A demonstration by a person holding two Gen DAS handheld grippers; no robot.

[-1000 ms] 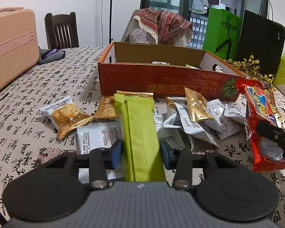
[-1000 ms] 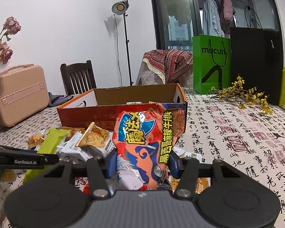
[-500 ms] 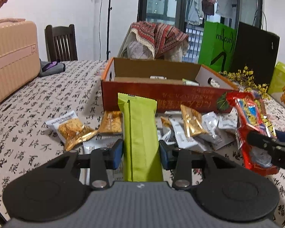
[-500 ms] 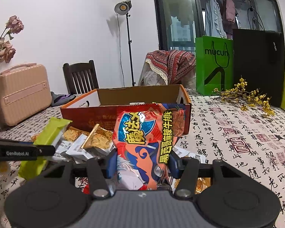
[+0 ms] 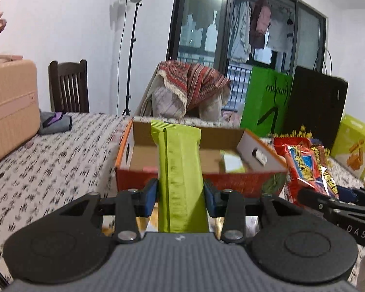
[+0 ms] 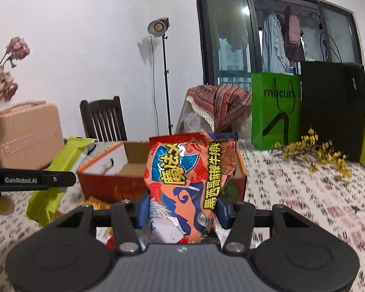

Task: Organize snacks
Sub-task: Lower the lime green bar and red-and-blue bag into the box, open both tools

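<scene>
Left wrist view: a green snack packet (image 5: 180, 170) is clamped upright in the left gripper (image 5: 180, 196).
A red snack bag (image 6: 189, 182) is gripped by the right gripper (image 6: 182, 210); the open cardboard box (image 5: 255, 180) is seen at 12 o'clock behind both.

A lived-in home, dining or living room by the look of it: table under a calligraphy-print tablecloth (image 5: 48, 160), dark wooden chair (image 6: 102, 119) against the white wall at centre left, pink hard-shell case (image 6: 24, 133) at far left. Laundry (image 6: 279, 39) hanging behind the dark glass balcony door (image 6: 231, 36) at upper right, patterned throw (image 5: 192, 85) draped over a seat mid-frame, green shopping bag (image 6: 275, 112) and black bag (image 6: 333, 107) standing at right. Also a studio lamp on a stand (image 6: 159, 28) near centre and dried pink flowers (image 6: 4, 73) at the left edge.
</scene>
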